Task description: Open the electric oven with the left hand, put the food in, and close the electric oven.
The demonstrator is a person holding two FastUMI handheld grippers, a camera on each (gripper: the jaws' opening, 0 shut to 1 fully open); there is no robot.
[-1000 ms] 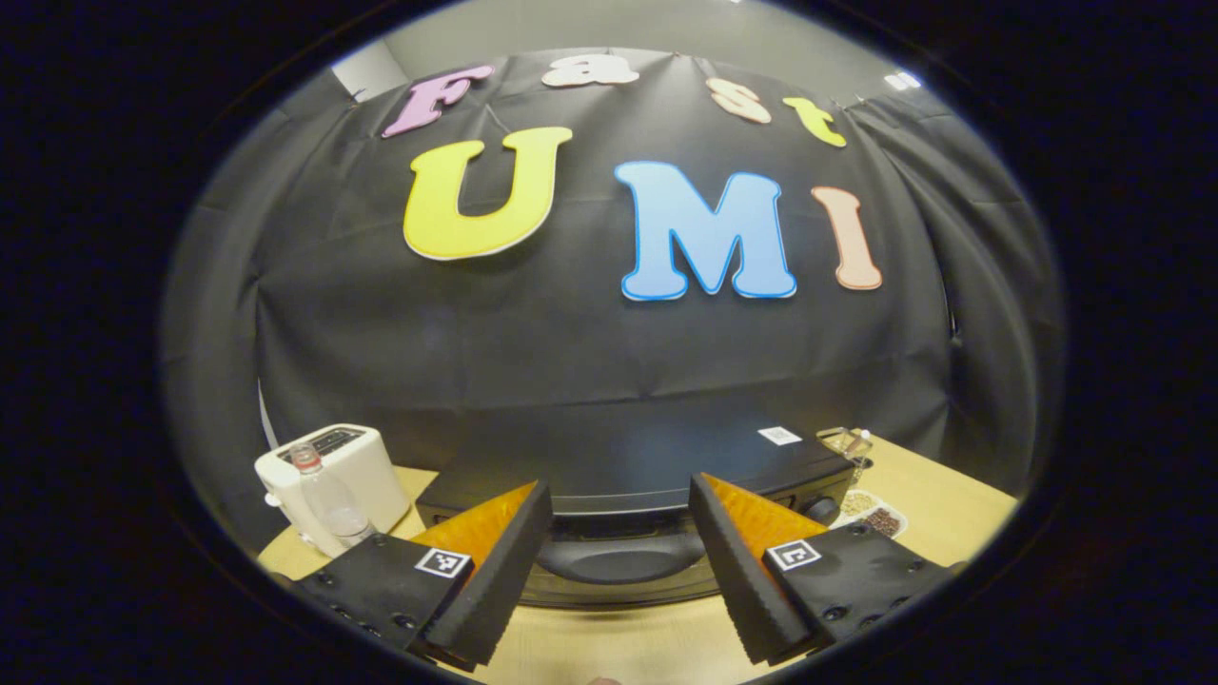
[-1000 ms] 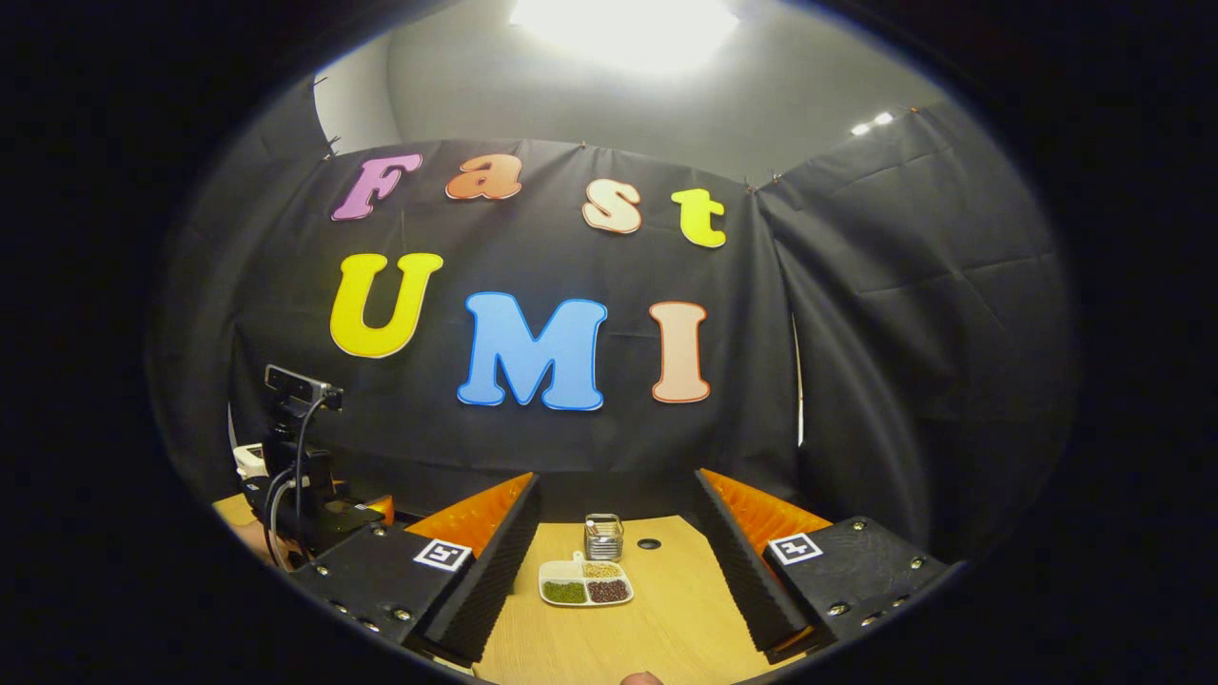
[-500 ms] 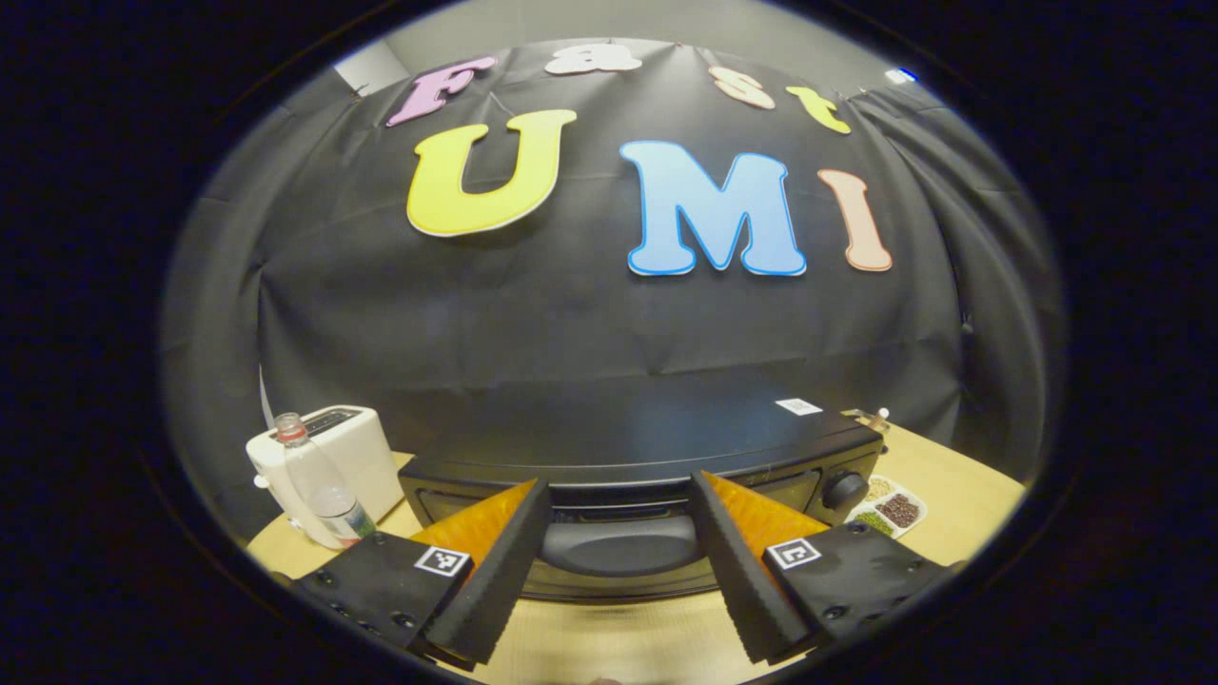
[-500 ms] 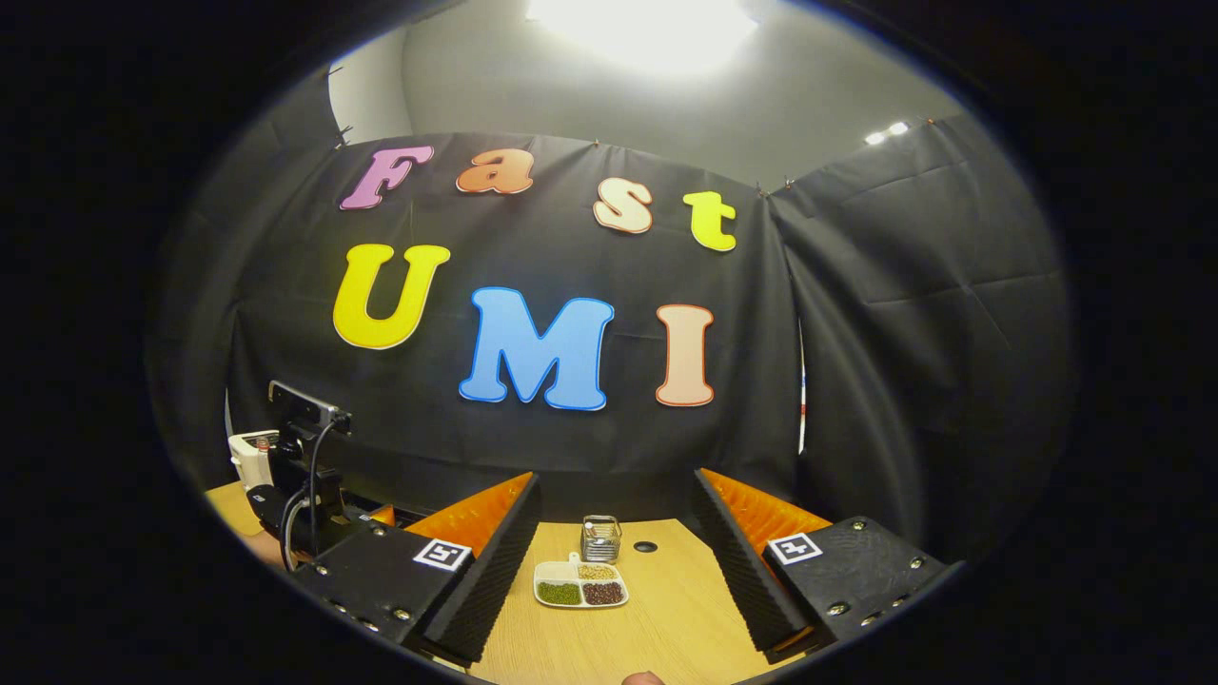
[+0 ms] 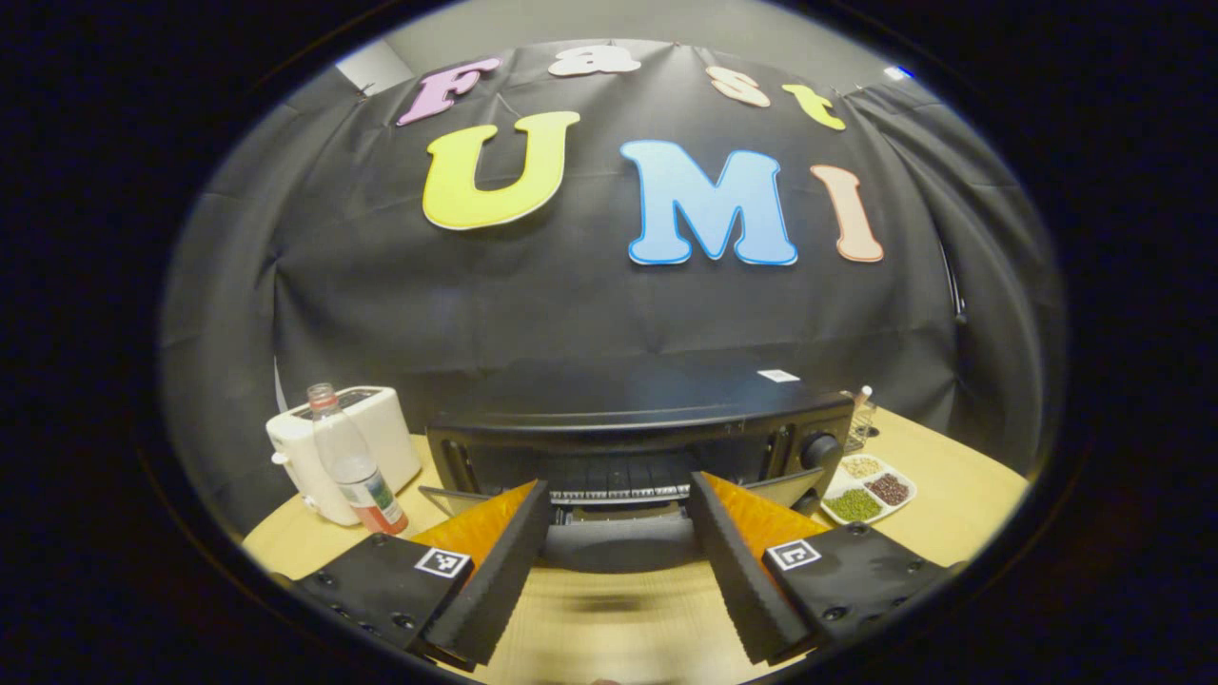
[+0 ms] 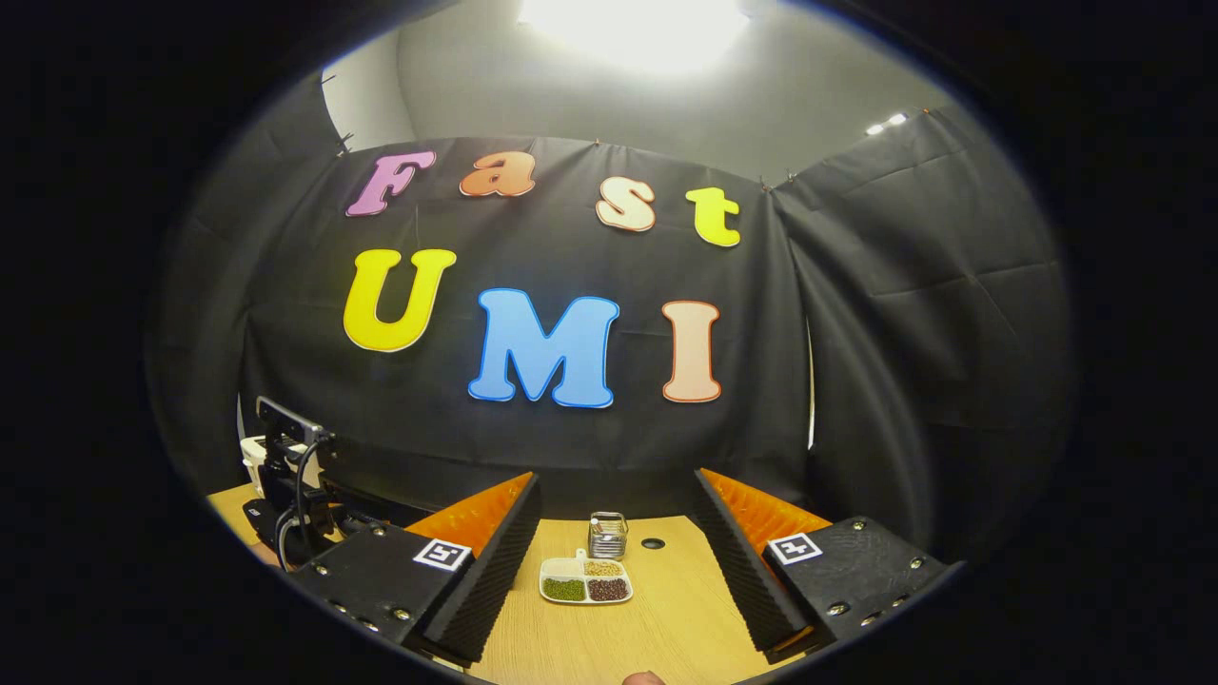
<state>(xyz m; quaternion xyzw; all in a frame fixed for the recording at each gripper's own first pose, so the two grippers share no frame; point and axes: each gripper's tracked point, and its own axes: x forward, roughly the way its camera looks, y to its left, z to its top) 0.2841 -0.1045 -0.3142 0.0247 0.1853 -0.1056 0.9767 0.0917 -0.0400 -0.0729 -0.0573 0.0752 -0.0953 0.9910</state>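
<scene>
Reaching pose: left hand-held gripper (image 5: 618, 571) level, fingers spread wide apart.
Oven door handle (image 5: 617, 544): between its fingers, door (image 5: 771, 487) tilted ajar.
Right hand-held gripper (image 6: 609, 580): spread, empty.

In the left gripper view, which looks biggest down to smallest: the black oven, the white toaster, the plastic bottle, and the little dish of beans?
1. Oven, by far the largest.
2. Toaster.
3. Bottle and dish of beans look about alike; the bottle is tall and thin, the dish wide and flat, so I won't rank them.
</scene>
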